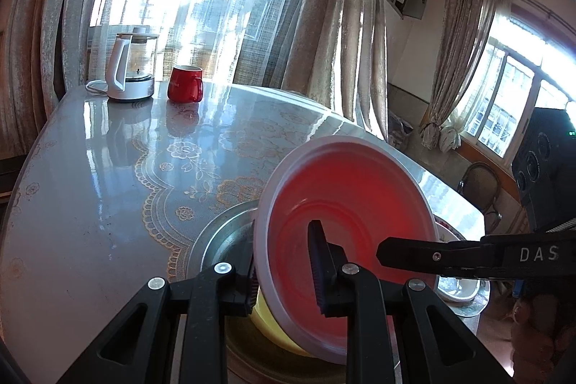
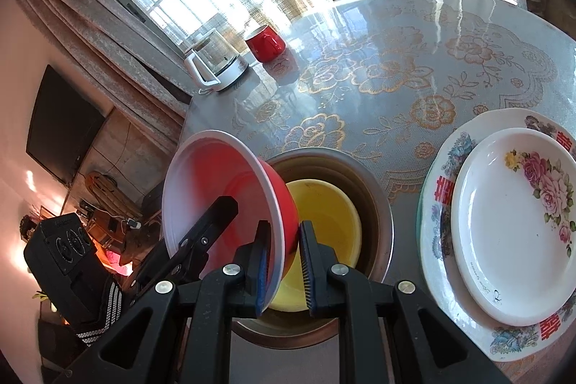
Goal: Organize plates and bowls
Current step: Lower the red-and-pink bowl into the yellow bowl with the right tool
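A red bowl [image 1: 342, 189] [image 2: 216, 175] with a white rim is tipped on its side and held by both grippers. My left gripper [image 1: 284, 251] is shut on its wall, one finger inside and one behind. My right gripper [image 2: 285, 229] is shut on the rim from the opposite side, and its fingertips [image 1: 388, 252] reach in from the right in the left wrist view. Just below sits a yellow bowl [image 2: 324, 211] [image 1: 266, 322], nested in a metal bowl [image 2: 374, 204] [image 1: 216, 233]. To the right, a small floral plate [image 2: 514, 222] lies on a larger patterned plate [image 2: 504, 121].
The round table [image 1: 90, 186] has a glossy lace-patterned cover. A red mug [image 1: 184, 83] [image 2: 264, 42] and a glass kettle [image 1: 131, 67] [image 2: 216, 63] stand at its far edge by the curtained window. A black speaker [image 2: 61, 247] stands on the floor beside the table.
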Demonstrator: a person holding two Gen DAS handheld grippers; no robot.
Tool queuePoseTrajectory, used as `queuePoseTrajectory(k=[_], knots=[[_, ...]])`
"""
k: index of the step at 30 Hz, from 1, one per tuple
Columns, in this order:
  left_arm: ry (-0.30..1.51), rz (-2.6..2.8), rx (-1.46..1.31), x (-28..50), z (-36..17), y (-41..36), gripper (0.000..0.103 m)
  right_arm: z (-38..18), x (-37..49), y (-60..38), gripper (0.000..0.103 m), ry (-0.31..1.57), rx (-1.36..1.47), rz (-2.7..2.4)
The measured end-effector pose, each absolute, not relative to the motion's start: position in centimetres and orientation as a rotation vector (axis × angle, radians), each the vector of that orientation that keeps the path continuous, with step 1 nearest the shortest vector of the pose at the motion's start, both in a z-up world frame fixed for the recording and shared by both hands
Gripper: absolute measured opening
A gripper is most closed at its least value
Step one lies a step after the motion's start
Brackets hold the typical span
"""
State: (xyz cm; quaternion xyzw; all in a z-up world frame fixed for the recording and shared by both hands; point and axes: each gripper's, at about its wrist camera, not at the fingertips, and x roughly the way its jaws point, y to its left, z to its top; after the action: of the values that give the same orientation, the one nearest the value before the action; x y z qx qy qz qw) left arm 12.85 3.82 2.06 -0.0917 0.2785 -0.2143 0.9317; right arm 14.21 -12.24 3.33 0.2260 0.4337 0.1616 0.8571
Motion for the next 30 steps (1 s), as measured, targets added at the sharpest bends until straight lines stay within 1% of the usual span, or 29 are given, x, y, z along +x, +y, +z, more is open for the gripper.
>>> queuePoseTrajectory(k=[8,10,12,13,15,16,22,23,25,27,30], knots=[[0.611,-0.419,-0.125,13.0,1.5,3.0,0.024,1.5,14.5,-13.2,0.017,0.963,0.519,0.308],[0.612,-0.412,-0.137,13.2,1.5,3.3,0.027,1.2,14.6,-13.3,0.017,0.971,0.525,0.297],[0.613,-0.401,-0.154,13.3,1.5,3.7,0.034,0.9,14.8,-13.3,0.017,0.977,0.520,0.286],[0.613,-0.395,-0.165,13.4,1.5,3.9,0.036,0.8,14.8,-13.3,0.017,0.980,0.520,0.278],[0.607,-0.393,-0.196,13.4,1.5,4.4,0.043,0.6,14.9,-13.5,0.024,0.984,0.524,0.269],[0.602,-0.394,-0.213,13.3,1.6,4.6,0.044,0.6,14.9,-13.5,0.025,0.980,0.524,0.270],[0.568,-0.343,-0.277,13.4,2.0,6.1,0.054,1.6,14.8,-12.9,0.026,0.922,0.431,0.255],[0.562,-0.333,-0.285,13.4,2.1,6.4,0.058,1.7,14.9,-12.9,0.027,0.919,0.418,0.247],[0.553,-0.315,-0.303,13.4,2.2,6.9,0.061,1.7,14.9,-13.0,0.027,0.923,0.424,0.242],[0.550,-0.295,-0.320,13.5,2.2,7.4,0.068,1.5,15.0,-13.2,0.027,0.930,0.440,0.249],[0.552,-0.266,-0.314,13.6,2.2,7.7,0.069,1.8,14.6,-13.4,0.027,0.920,0.431,0.245]])
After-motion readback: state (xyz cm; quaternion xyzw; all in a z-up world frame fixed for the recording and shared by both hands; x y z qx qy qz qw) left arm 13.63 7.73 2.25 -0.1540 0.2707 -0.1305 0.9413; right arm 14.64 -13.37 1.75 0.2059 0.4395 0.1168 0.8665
